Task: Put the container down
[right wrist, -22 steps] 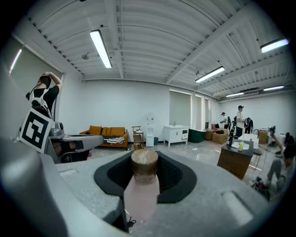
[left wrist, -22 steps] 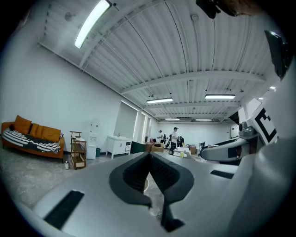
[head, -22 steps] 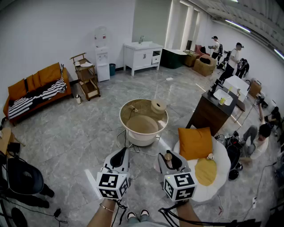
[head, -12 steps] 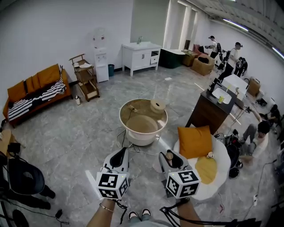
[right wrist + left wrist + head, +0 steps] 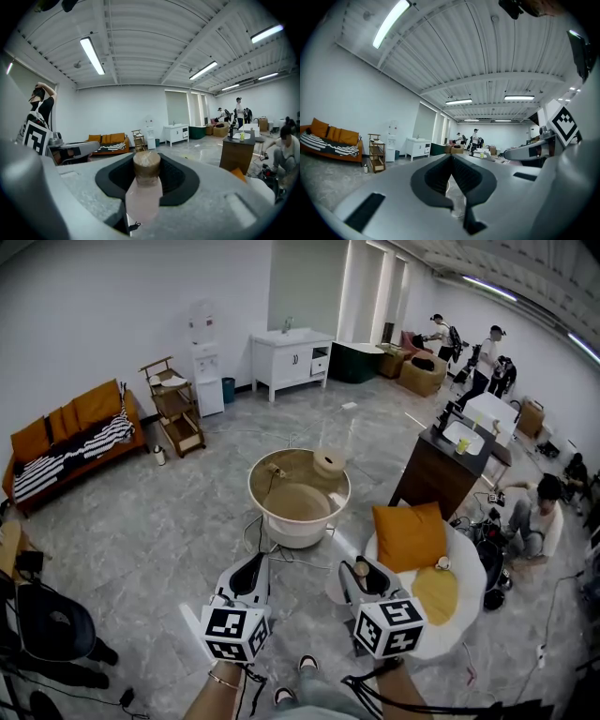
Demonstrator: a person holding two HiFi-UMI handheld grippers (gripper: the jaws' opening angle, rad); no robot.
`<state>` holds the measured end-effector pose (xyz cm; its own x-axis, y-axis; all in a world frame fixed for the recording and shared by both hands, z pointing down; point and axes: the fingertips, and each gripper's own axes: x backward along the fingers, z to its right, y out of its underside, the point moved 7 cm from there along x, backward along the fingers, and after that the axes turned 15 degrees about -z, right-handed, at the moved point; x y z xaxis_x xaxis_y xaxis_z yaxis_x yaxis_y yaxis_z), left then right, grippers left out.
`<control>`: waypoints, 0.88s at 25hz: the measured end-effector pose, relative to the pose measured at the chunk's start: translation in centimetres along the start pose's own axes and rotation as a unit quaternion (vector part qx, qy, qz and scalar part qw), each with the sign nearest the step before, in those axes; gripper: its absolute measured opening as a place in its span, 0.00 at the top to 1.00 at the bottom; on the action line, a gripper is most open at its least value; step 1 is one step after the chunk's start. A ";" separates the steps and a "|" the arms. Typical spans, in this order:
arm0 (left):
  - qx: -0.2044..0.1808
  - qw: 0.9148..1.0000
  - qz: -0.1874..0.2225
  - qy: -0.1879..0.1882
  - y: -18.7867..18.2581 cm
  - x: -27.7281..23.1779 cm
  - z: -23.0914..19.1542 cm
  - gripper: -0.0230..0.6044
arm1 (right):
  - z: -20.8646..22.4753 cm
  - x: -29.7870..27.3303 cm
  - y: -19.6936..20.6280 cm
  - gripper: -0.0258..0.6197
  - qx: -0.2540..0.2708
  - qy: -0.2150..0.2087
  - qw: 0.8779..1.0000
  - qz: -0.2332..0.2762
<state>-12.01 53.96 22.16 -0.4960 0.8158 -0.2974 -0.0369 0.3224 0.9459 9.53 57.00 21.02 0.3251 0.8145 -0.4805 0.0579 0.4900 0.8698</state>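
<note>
The container [image 5: 143, 193] is a small pale pink bottle with a brown cork-like cap [image 5: 146, 164]. It stands upright between the jaws of my right gripper [image 5: 146, 174], which is shut on it. In the head view the cap [image 5: 361, 569] shows at the right gripper [image 5: 363, 576], low and right of centre, above the floor. My left gripper [image 5: 250, 572] is beside it on the left, held level. Its jaws meet at the tips with nothing between them, as the left gripper view [image 5: 451, 158] also shows.
A round white tub [image 5: 298, 521] with sandy contents and a tan roll [image 5: 329, 462] stands just ahead. To the right are a white round seat [image 5: 459, 610] with an orange cushion [image 5: 410, 538], a dark cabinet [image 5: 441, 479] and a seated person [image 5: 536, 517]. A black chair [image 5: 52, 624] stands at the left.
Both grippers keep their places and the bottle stays gripped. The room has slid slightly left in the head view, and the feet at the bottom edge have shifted.
</note>
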 end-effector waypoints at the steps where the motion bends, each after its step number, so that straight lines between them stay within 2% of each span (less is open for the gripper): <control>1: 0.002 1.000 0.001 0.000 0.0 -0.1 -0.1 0.97 | 0.1 -0.1 0.0 0.75 -0.001 0.000 1.000 0.000; 10: 0.016 1.000 0.001 -0.010 -0.4 -3.2 -1.6 0.97 | 2.5 -3.0 -1.4 0.75 -0.002 0.004 1.000 -0.008; 22: 0.011 0.999 0.001 -0.032 -4.4 -12.6 -4.4 0.97 | 8.7 -11.3 -6.6 0.75 0.000 -0.014 1.000 -0.011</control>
<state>-9.39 40.20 22.32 -0.4386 0.8456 -0.3043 -0.0170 0.3307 0.9436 13.66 41.88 21.69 0.3500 0.7948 -0.4958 0.0654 0.5072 0.8593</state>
